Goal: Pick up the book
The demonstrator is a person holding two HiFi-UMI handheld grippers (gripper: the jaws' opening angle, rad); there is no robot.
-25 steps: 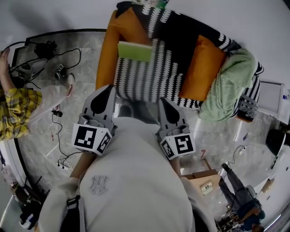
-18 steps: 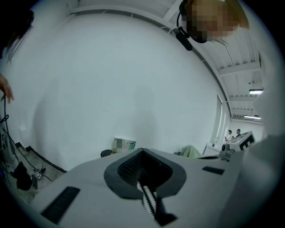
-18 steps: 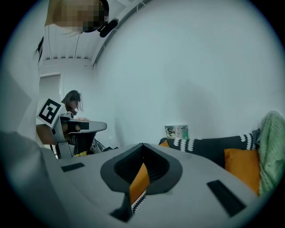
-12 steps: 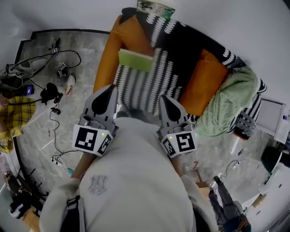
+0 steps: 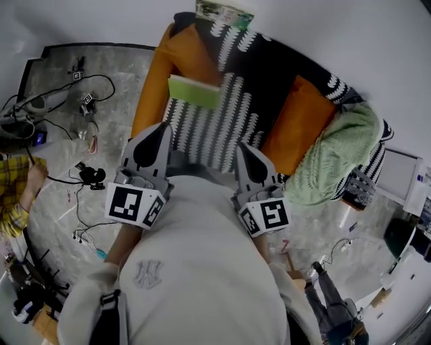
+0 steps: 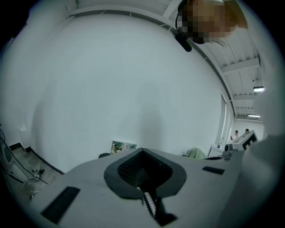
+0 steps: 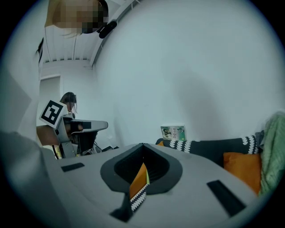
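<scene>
The light green book lies flat on the striped seat of the sofa, near the left orange cushion. In the head view my left gripper and right gripper are held side by side, pointing at the sofa's front edge, short of the book. Both are shut and hold nothing. In the right gripper view a sliver of the book and orange cushion shows through the slot behind the jaws. The left gripper view shows mostly white wall.
A framed picture leans on the wall behind the sofa back. A second orange cushion and a green blanket fill the sofa's right end. Cables and a person in a yellow plaid sleeve are on the floor at left.
Both grippers have moved towards the sofa, still shut; the book now sits closer to their tips in the head view. The person at left has shifted.
</scene>
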